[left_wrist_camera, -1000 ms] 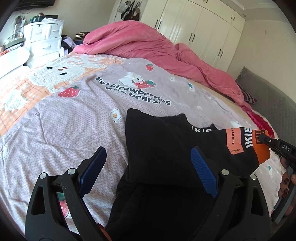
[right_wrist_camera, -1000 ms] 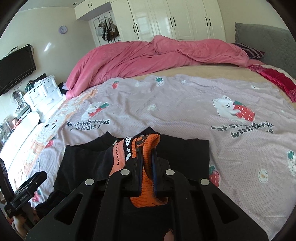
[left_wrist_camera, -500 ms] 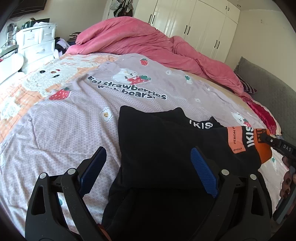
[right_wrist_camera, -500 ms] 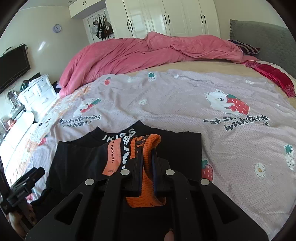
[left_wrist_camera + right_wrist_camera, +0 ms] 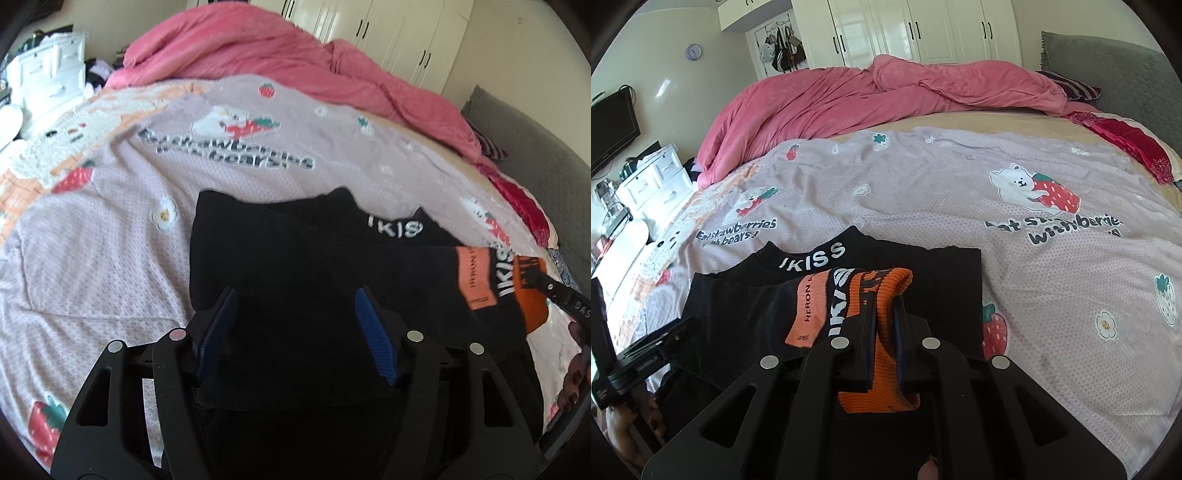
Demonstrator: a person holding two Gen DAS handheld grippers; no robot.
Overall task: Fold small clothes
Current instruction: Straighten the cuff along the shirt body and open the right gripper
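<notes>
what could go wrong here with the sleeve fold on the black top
The right gripper pinches only the orange cuff, so the knit could slip out or stretch. The left gripper is open over the black top, not pinning it, so pulling the sleeve may drag the folded body out of line.

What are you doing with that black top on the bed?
A person with a gripper in each hand is folding a black top on the bed. The right gripper is shut on its orange cuff, holding the sleeve across the body. The left gripper hangs open over the top, gripping nothing.
</notes>
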